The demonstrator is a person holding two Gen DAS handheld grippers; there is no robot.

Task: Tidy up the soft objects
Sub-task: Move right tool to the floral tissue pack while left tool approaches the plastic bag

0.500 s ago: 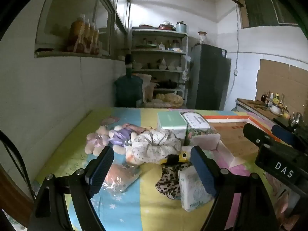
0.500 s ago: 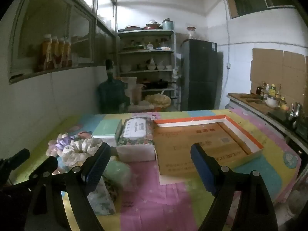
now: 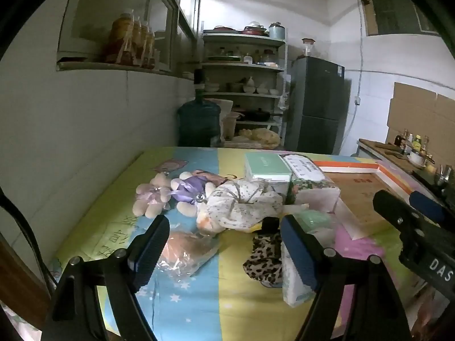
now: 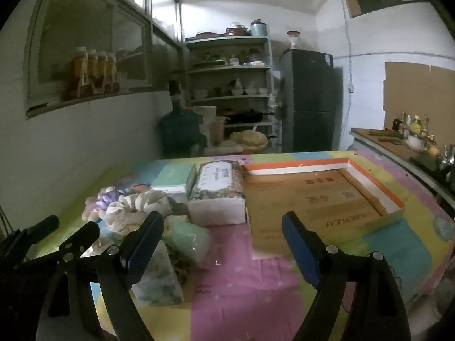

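Soft things lie heaped on the colourful tablecloth: a plush bear with a purple bow (image 3: pixel 170 191), a white patterned fabric bundle (image 3: pixel 241 201), a bagged orange item (image 3: pixel 184 250), a leopard-print cloth (image 3: pixel 264 258), a pale green bagged item (image 4: pixel 189 238) and a small tissue pack (image 3: pixel 293 281). A floral tissue pack (image 4: pixel 219 190) and a mint box (image 3: pixel 266 166) sit behind. My left gripper (image 3: pixel 224 247) hovers open over the near heap, holding nothing. My right gripper (image 4: pixel 221 244) is open above the pink cloth, in front of the flat cardboard tray (image 4: pixel 372 179).
A white wall runs along the table's left side. Behind the table stand a water jug (image 3: pixel 199 120), shelves of dishes (image 3: pixel 241 85) and a dark fridge (image 3: pixel 315 105). A counter with bottles (image 4: pixel 409 136) lies at the right.
Both grippers have eased slightly forward over the table; the heap sits a little nearer in both views. Both stay open, and no object has moved.
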